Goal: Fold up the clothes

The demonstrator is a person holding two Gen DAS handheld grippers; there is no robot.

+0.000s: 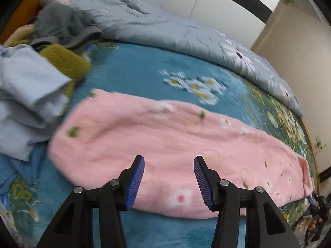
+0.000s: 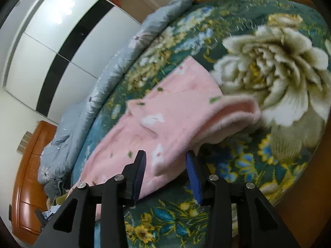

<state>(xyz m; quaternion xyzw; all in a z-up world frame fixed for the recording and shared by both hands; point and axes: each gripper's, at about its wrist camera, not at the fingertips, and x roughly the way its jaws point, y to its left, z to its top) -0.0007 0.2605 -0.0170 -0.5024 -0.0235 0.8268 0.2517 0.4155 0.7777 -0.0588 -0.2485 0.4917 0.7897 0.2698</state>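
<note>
1. My left gripper [image 1: 168, 177]: jaws spread wide, nothing between them, hovering just above the near long edge of the pink fleece garment [image 1: 165, 144].
2. My right gripper [image 2: 165, 175]: jaws also spread, with a corner of the garment [image 2: 165, 128] lying between the blue pads [image 2: 193, 177]. Cloth touches or sits right at the pads, but they aren't pinching it, as far as I can tell.
3. Garment position: stretched as a long narrow band across the floral bedspread [image 1: 134, 68], already doubled lengthwise by the look of it. At my right end the layers are lifted and curled, with an open fleece fold showing.
4. Around it: loose light-blue clothes [image 1: 26, 103] and an olive piece [image 1: 66, 62] piled to the left, a grey quilt [image 1: 165, 26] along the far side of the bed, a wardrobe [image 2: 51, 41] beyond.
5. Step, my read: mid-fold on the pink piece. Right end is either about to be gripped for a crosswise fold, or was just let go after one. The frames fit both.
6. If gripping: close on all layers at the corner, not just the top one. The fleece is thick and may slip.
7. Motion blur in both views, so edges are soft.
</note>
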